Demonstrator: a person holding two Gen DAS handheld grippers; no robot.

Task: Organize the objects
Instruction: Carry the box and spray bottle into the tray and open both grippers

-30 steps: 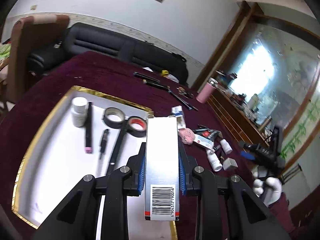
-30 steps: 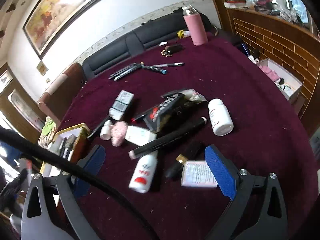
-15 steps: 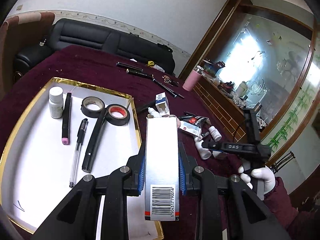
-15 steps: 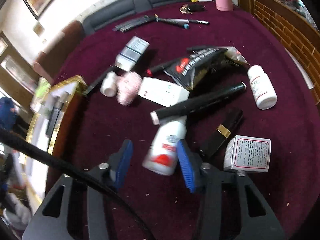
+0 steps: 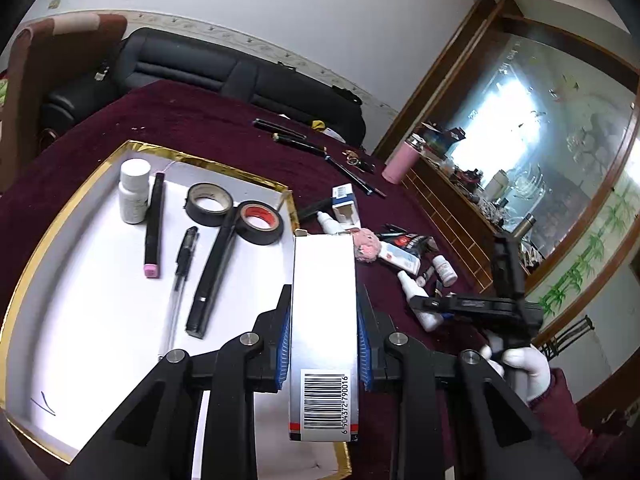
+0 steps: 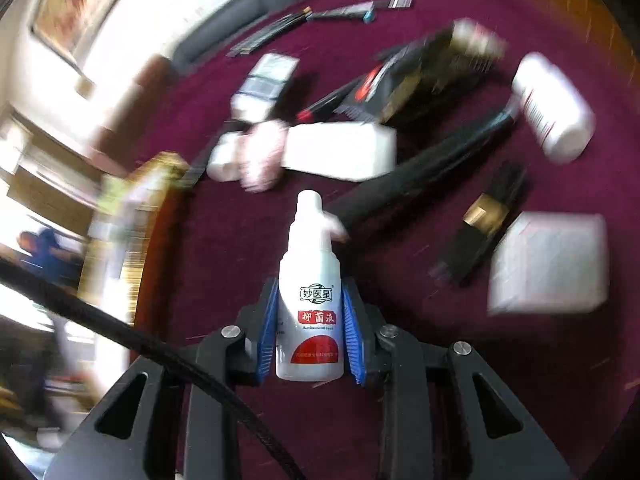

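My left gripper [image 5: 323,332] is shut on a white box with a barcode [image 5: 324,320] and holds it above the right edge of the gold-rimmed white tray [image 5: 100,312]. The tray holds a white bottle [image 5: 134,191], a pink-tipped marker [image 5: 154,224], a pen [image 5: 182,268], a black stick [image 5: 212,276] and two tape rolls [image 5: 210,203]. My right gripper [image 6: 310,330] is shut on a white squeeze bottle with a red label [image 6: 310,300], lifted above the maroon tablecloth. The right gripper also shows in the left wrist view [image 5: 480,304].
Loose items lie on the cloth: a white pill bottle [image 6: 552,108], a black-and-gold tube [image 6: 484,220], a small white box [image 6: 548,256], a long white box [image 6: 340,148], a black pouch [image 6: 404,76], a pink puff [image 5: 366,242]. A pink flask [image 5: 400,158] stands far back.
My right gripper closed on the squeeze bottle and lifted it off the cloth. My left gripper, still holding the box, has shifted slightly over the tray edge.
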